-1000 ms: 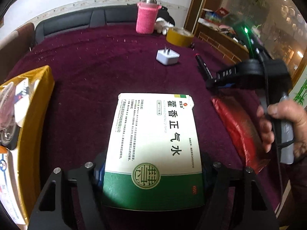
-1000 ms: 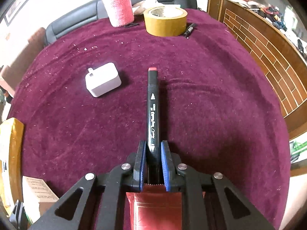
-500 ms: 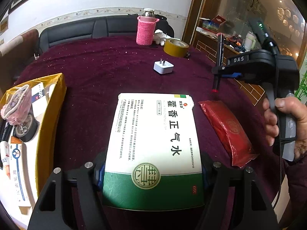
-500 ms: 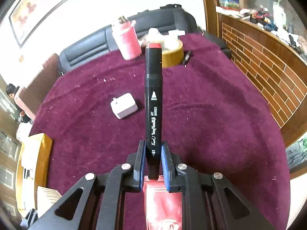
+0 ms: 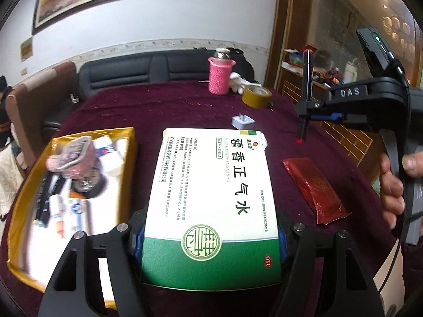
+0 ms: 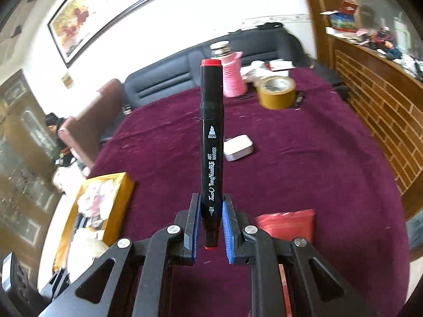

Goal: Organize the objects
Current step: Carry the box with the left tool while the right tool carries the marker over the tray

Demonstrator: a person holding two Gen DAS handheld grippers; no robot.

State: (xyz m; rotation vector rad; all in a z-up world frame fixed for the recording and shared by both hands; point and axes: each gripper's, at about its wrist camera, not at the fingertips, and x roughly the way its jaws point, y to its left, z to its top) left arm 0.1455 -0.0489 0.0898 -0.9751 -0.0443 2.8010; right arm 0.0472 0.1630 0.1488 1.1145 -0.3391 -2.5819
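Gold-walled tray (image 5: 127, 142), already part-filled, sits at the far left on the table (image 5: 158, 111), down and to the left of both loads. Next to its right, the left hand-held gripper (image 5: 210, 233) is clamped across the width of the green-and-white medicine box (image 5: 214, 185), whose long axis runs straight ahead; this hand looks nearer the tray. Farther right, the right hand-held gripper (image 6: 210, 227) is pinched on the black marker (image 6: 211, 142), standing along its fingers, so it must swing left across the box.
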